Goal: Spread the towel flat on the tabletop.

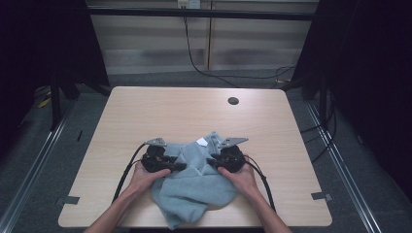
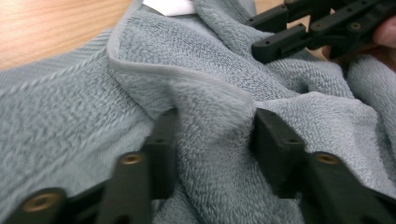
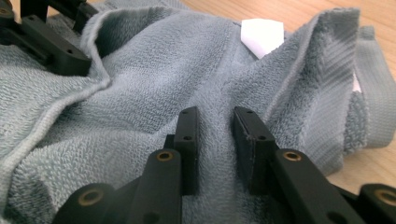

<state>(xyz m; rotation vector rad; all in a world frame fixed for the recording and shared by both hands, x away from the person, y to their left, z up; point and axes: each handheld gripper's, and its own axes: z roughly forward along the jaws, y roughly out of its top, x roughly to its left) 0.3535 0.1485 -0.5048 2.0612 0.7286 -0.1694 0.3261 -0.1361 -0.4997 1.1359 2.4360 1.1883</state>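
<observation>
Pinching towel [image 1: 194, 187] folds with both grippers, left [image 2: 212, 133] and right [image 3: 215, 140], we have cloth bunched between them.

Both forearms come in from the near edge, hands low & side by side. Left gripper [image 1: 179, 166] points inward to the right, jaws pinched on a thick fold of the towel [image 1: 192, 187], pads pressing its sides. Right gripper [image 1: 212, 162] points inward to the left, jaws narrower, squeezing a ridge of it. Tips near each other, not touching
</observation>
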